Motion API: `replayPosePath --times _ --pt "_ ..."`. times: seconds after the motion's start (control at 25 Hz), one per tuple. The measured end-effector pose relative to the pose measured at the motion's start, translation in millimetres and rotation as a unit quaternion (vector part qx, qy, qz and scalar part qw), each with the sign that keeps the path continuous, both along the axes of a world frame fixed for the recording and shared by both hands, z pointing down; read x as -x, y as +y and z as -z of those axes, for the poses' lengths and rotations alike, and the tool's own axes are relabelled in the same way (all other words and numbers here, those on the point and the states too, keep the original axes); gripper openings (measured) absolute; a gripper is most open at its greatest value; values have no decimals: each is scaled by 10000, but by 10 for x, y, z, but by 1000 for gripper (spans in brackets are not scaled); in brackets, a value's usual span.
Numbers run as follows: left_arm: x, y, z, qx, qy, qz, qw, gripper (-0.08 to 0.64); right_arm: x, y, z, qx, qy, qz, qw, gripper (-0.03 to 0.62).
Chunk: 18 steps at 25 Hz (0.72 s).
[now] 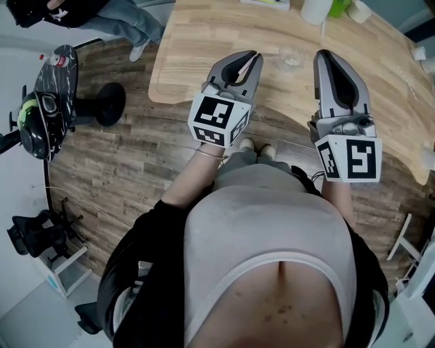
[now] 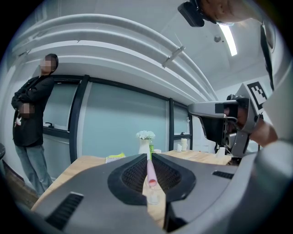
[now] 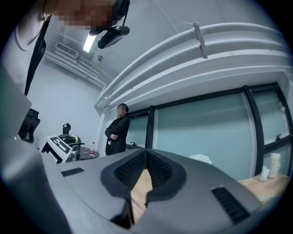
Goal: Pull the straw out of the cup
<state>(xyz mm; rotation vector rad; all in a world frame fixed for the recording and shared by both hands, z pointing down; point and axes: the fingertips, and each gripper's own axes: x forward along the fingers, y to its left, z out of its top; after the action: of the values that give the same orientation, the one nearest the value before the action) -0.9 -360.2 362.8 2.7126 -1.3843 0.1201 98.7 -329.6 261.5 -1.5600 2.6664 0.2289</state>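
At the far left of the head view, a dark round side table stood on the plank floor, well apart from the wooden table. A bystander stood beyond the table's left end with arms folded.

The left gripper hung over the table's near edge, pointing roughly level. Its jaws were nearly closed and pinched the pink straw between the ribbed pads. In the left gripper view the straw ran along the slit between the jaws, its open end facing the camera. A vase of white flowers stood behind it on the table.

The clear cup sat on the table just right of the left gripper's tips, between the two grippers. The straw was out of the cup.

The right gripper was held beside the cup on its right, also over the table edge. Its own view showed that gripper with its tips together and nothing between them. A white roll stood at the table's far side.
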Motion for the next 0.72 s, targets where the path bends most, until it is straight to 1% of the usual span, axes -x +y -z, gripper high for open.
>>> replayPosePath --times 0.72 --pt "54 84 101 -86 75 197 9997 34 -20 29 -1 -36 -33 173 9998 32"
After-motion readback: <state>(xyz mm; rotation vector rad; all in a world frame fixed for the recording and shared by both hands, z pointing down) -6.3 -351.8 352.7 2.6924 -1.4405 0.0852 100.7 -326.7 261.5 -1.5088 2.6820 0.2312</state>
